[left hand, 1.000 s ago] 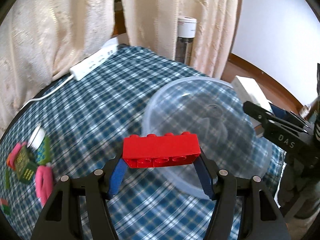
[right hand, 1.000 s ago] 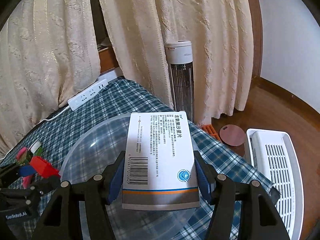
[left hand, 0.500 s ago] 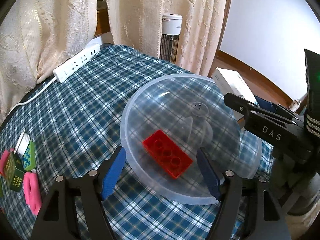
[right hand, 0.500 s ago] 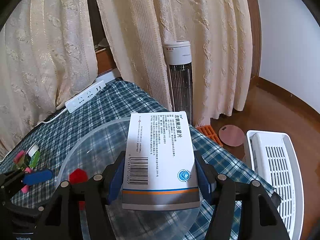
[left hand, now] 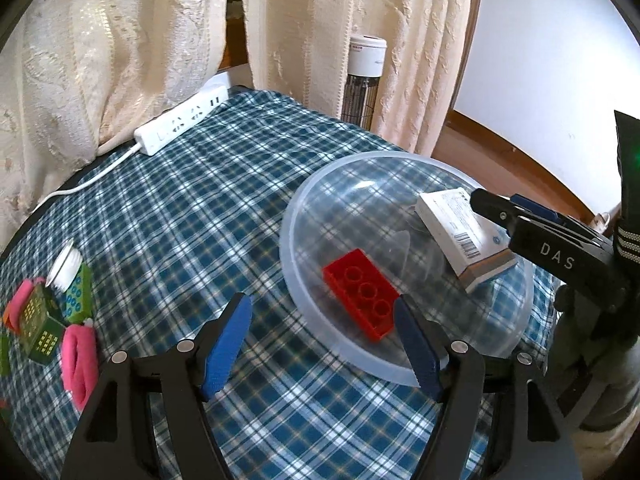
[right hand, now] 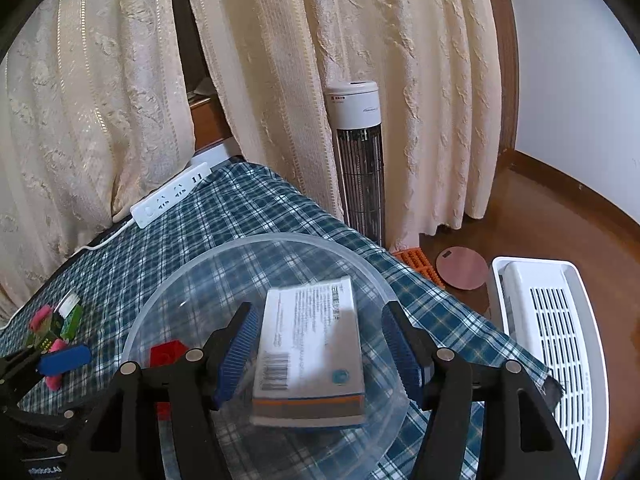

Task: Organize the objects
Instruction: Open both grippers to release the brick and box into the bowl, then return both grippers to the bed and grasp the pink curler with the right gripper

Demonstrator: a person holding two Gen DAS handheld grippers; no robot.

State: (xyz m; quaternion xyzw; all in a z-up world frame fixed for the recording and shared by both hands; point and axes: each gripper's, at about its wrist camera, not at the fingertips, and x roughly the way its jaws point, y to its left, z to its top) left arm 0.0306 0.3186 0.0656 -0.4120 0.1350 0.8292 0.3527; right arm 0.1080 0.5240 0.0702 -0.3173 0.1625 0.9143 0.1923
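A clear plastic bowl (left hand: 304, 184) sits on the blue plaid tablecloth. Inside it lies a red brick (left hand: 360, 292), studs down. My left gripper (left hand: 320, 304) stands open just above the bowl's near rim with nothing between its blue pads. A white medicine box (right hand: 312, 352) looks blurred and sits low in the bowl (right hand: 224, 252), between the jaws of my right gripper (right hand: 316, 312). There is a gap on each side, so the pads do not press it. In the left wrist view the box (left hand: 452, 228) leans on the bowl's right wall below the right gripper (left hand: 516, 208).
A white power strip (left hand: 180, 120) lies at the table's far edge by the curtains. Several small pink and green items (left hand: 40, 320) are piled at the left. A tower fan (right hand: 356, 160) and a white appliance (right hand: 552, 340) stand on the floor beyond the table's right edge.
My left gripper let go of the red brick, which now lies in the bowl. My right gripper's jaws have parted from the medicine box, and the box has dropped into the bowl.
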